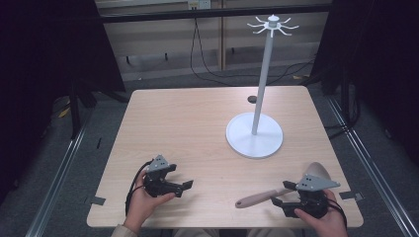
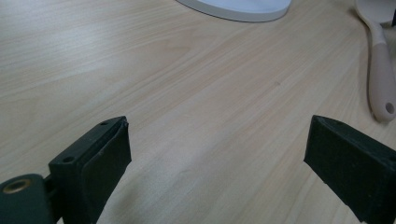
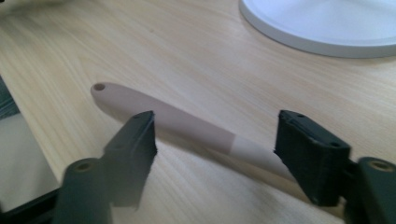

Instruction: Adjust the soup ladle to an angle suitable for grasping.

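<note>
Beige spoon [image 1: 276,190] is seen lying flat on table [image 1: 197,128], near front-right edge, just in front of white stand's base [image 1: 254,136]. Right claw [image 1: 279,201] is held wide w/ handle between jaws, pads not pressing it. Left claw [image 1: 184,187] is held wide over bare table, nothing gripped

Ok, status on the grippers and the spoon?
Left gripper open, idle. Right gripper open, straddling spoon handle, not clamped. Spoon flat on table, stand beyond. Nothing blocking.
</note>
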